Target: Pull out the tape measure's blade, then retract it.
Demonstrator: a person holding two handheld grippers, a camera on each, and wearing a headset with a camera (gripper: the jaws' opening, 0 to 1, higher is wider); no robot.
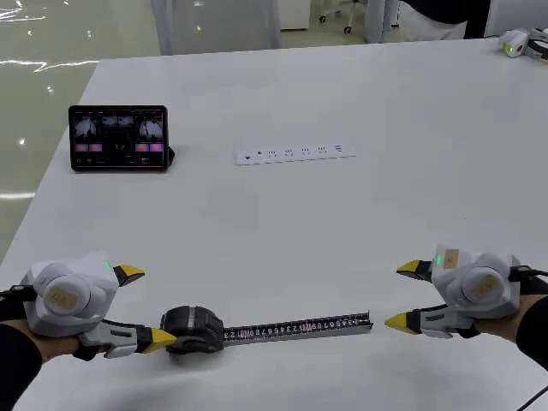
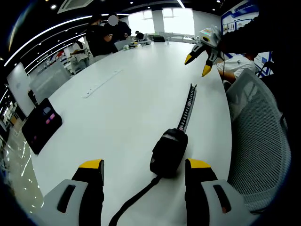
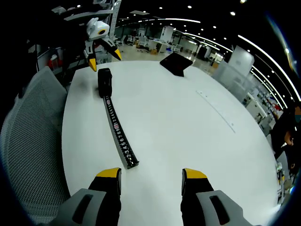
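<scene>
Just ahead of my left gripper (image 1: 147, 306) sits the case (image 1: 193, 330), blade (image 1: 300, 328) running lengthwise toward my right gripper (image 1: 402, 295), tip just short of it. Both grippers wide open, holding nothing.

Near-left corner: left gripper (image 1: 147, 306) held low, jaws parted wide, yellow tips pointing right. Near-right corner: right gripper (image 1: 401, 295) at about the same height, jaws also apart, tips pointing left. The two face each other, well apart. Dark-sleeved forearms (image 1: 15, 355) enter from the bottom corners.
</scene>
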